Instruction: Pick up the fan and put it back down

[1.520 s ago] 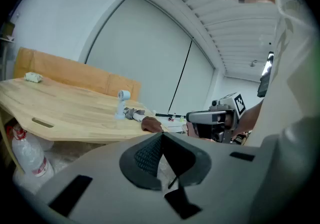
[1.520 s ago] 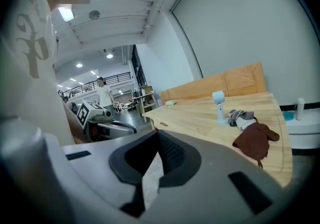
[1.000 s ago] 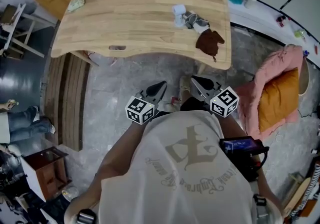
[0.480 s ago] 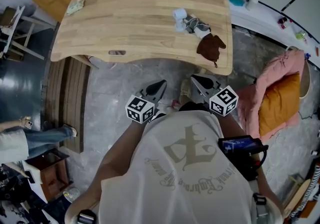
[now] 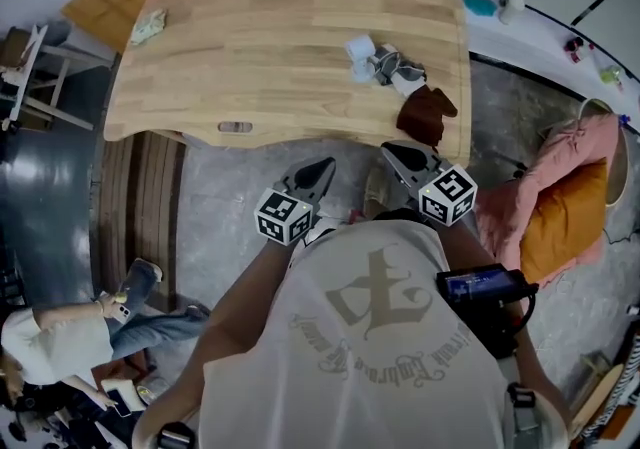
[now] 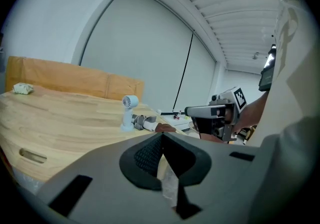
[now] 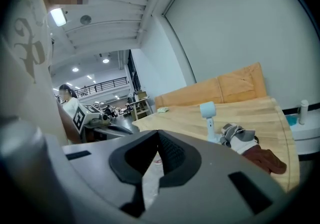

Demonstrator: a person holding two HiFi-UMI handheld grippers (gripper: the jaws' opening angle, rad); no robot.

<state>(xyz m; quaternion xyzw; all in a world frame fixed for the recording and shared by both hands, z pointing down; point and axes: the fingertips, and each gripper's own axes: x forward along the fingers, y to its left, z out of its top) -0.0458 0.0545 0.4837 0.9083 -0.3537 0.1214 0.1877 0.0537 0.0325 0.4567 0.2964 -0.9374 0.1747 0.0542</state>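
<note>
The left tongs are pressed fully together with nothing between them, and the right tongs are likewise closed tip to tip and empty. Both are held side by side in front of the person's chest, short of the near edge of the wooden worktop, and they point toward it with a slight downward tilt. The fan, small and white, stands upright on the worktop well ahead of both tongs, ahead and to the right from the left pair and closer to straight ahead of the right pair. Neither pair touches it. A grey-and-white glove lies just beside the fan on its right, and a brown cloth lies between that glove and the right tongs, near the worktop's edge. A crumpled pale cloth sits far off beyond the left tongs, at the worktop's far left corner.
</note>
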